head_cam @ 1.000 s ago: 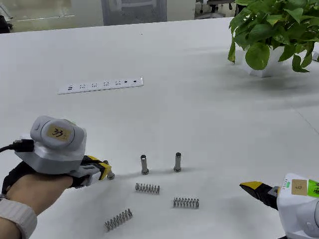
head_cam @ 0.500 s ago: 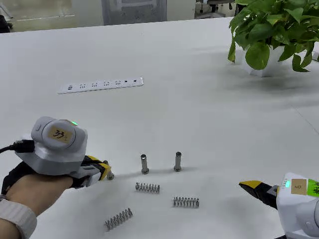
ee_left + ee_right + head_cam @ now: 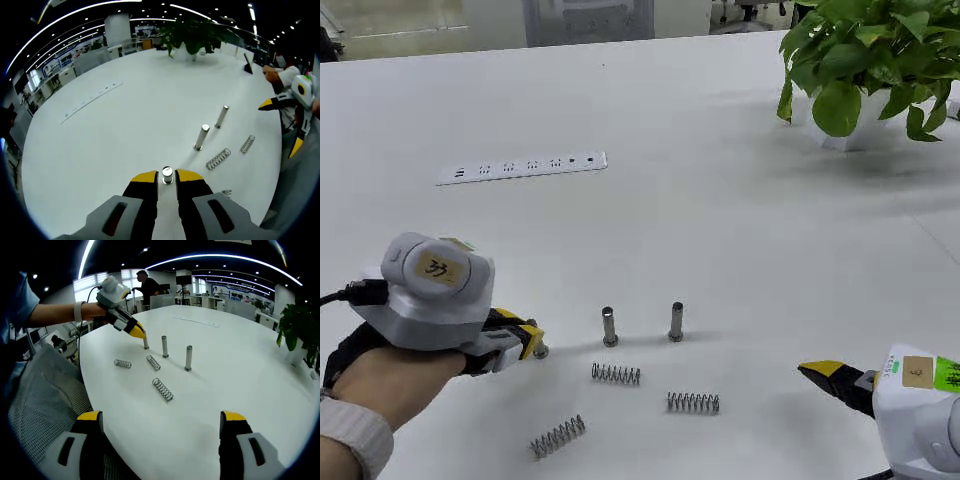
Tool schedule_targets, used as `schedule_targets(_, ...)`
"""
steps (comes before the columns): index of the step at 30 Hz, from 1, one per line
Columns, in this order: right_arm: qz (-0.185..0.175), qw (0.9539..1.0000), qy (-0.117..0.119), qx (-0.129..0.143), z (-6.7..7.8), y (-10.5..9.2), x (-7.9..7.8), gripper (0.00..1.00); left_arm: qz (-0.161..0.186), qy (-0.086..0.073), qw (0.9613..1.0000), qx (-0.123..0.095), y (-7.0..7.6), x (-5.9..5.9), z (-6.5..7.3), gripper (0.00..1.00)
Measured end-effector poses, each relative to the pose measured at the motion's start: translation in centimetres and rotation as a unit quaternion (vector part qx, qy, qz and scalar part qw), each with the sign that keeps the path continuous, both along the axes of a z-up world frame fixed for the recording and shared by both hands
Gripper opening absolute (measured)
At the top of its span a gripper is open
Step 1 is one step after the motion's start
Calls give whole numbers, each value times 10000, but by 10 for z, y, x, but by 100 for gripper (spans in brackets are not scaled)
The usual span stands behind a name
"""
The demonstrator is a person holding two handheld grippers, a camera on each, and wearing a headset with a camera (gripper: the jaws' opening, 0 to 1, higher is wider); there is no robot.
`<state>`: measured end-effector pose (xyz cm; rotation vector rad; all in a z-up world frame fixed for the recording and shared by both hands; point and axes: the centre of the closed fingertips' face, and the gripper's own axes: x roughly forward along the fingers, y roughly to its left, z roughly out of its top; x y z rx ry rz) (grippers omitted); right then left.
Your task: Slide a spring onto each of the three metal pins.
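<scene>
Three metal pins stand upright on the white table (image 3: 720, 220). The middle pin (image 3: 609, 327) and the right pin (image 3: 676, 322) stand free. My left gripper (image 3: 166, 180) is shut on the left pin (image 3: 167, 173), whose top shows between the yellow fingertips; in the head view that pin (image 3: 540, 350) is half hidden by the gripper (image 3: 530, 343). Three springs lie flat in front of the pins: one (image 3: 616, 375) near the middle pin, one (image 3: 693, 403) to the right, one (image 3: 558, 438) nearest me. My right gripper (image 3: 162, 417) hovers open to the right of the springs, nothing between its fingers.
A white power strip (image 3: 522, 169) lies further back on the table. A potted plant (image 3: 865, 60) stands at the far right. The right gripper view has a mesh chair (image 3: 40, 405) beside the table and a person (image 3: 145, 285) in the background.
</scene>
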<state>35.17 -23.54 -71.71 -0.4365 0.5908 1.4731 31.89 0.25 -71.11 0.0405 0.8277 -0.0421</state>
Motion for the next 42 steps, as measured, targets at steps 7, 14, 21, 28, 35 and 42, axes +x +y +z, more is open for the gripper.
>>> schedule_targets(7, -1, 10000, -19, -1, 1, 1, -1, 98, -13, -91, 10000, -10, 2, 2, 0, 24)
schedule_targets(14, 10, 10000, -42, 6, 3, 3, 0, 99, -66, -297, 9995, -106, -4, 4, 3, 40)
schedule_targets(21, 36, 10000, -75, 4, 4, 4, 2, 99, -107, -510, 9983, -269, -5, 1, 8, 58)
schedule_targets(28, 78, 9999, -105, 3, 5, 6, 5, 99, -179, -678, 9968, -388, -7, -4, 11, 80)
schedule_targets(35, 116, 9998, -132, -13, 7, 8, 5, 99, -197, -773, 9958, -445, -11, -15, 15, 86)
schedule_targets(42, 137, 9998, -162, -23, 7, 8, 7, 99, -191, -845, 9952, -445, -8, -20, 18, 87)
